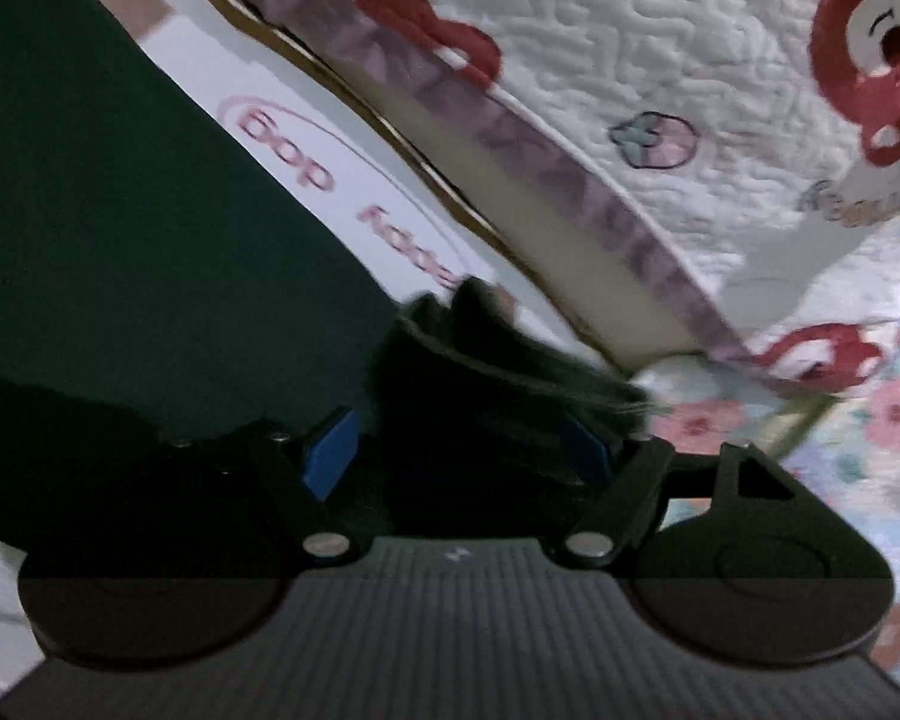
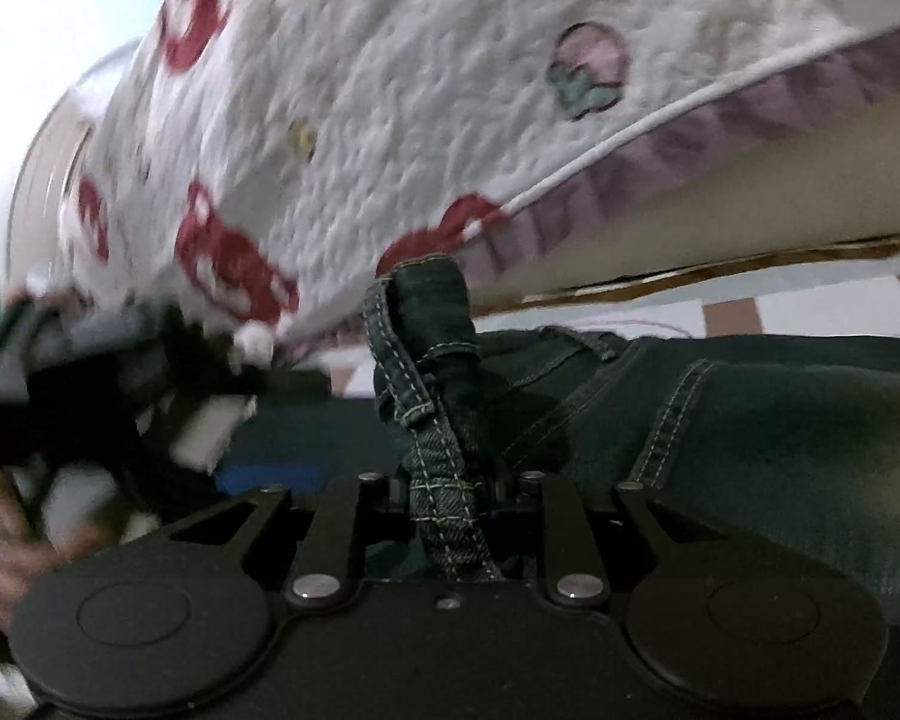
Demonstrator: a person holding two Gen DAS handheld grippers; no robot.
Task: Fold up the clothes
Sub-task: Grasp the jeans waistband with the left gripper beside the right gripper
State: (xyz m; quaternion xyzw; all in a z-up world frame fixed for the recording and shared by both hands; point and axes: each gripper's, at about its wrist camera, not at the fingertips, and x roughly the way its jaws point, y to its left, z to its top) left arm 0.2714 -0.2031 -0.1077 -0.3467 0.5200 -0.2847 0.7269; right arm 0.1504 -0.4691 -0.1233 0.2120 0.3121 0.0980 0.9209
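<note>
Dark green-black jeans (image 2: 780,420) with pale stitching lie on a white printed sheet. My right gripper (image 2: 450,498) is shut on a bunched waistband fold of the jeans (image 2: 432,324), which stands up between the jaws. In the left wrist view the jeans (image 1: 120,252) spread dark to the left. My left gripper (image 1: 468,450) has blue pads (image 1: 330,456) set apart, with a thick bunch of the jeans (image 1: 492,372) between them; whether the pads press it is unclear. The left gripper and the hand holding it show blurred at the left of the right wrist view (image 2: 120,360).
A white quilted cover (image 1: 660,60) with red bear prints and a purple border hangs close behind the jeans, also in the right wrist view (image 2: 390,90). The white sheet (image 1: 342,180) has pink lettering. A floral fabric (image 1: 870,420) lies at right.
</note>
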